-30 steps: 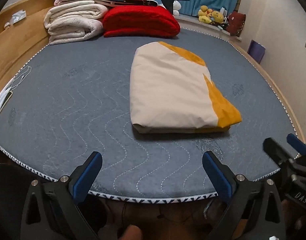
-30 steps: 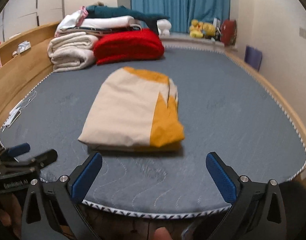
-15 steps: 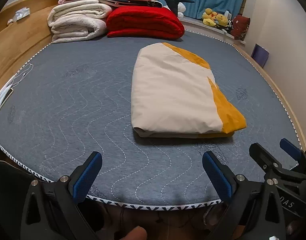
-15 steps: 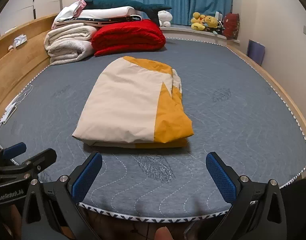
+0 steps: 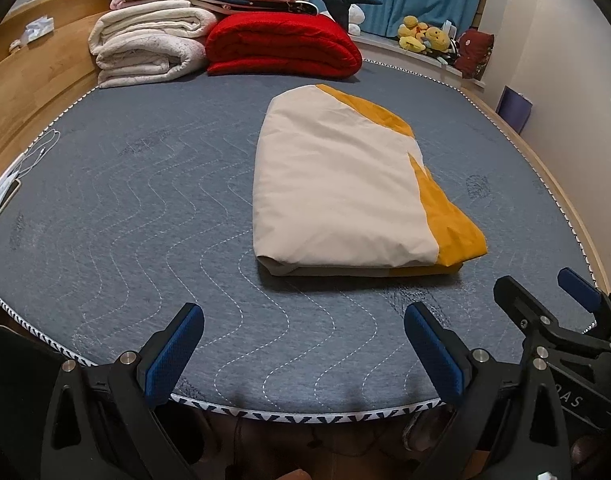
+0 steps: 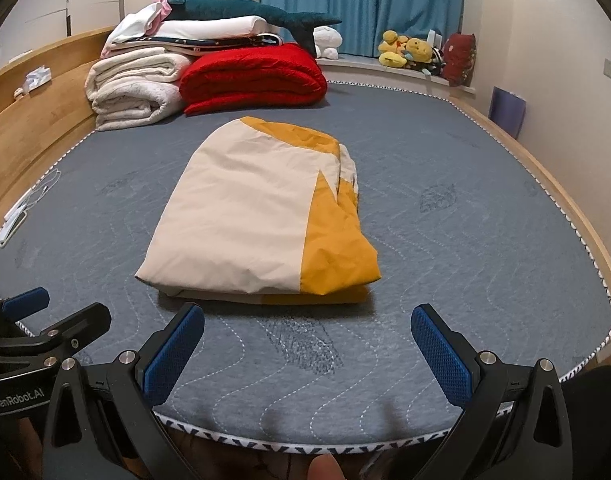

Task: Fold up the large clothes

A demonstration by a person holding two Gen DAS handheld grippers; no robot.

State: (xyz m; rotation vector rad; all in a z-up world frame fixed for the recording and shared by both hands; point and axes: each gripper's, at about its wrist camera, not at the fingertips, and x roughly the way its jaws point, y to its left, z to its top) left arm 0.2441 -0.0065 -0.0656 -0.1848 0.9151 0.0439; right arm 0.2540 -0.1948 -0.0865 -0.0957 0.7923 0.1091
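While the big bed (image 5: 105,208) fills each picture, the folded cream and yellow cloth (image 5: 345,184) lies in the middle, looking nearly done. If one more fold is wanted, grab both near corners together. Left tool (image 5: 303,350) and right tool (image 6: 307,354) are spread wide, holding nothing.

— What does the garment (image 5: 341,192) look like?
— Cream fabric with a mustard-yellow panel along its right side, folded into a thick, puffy rectangular bundle, lightly creased on top.

— Where does it lie?
— Flat on the grey quilted mattress (image 5: 145,208), around its middle, the rounded end toward the far edge. The folded layers show along the end facing the near edge (image 6: 265,298).
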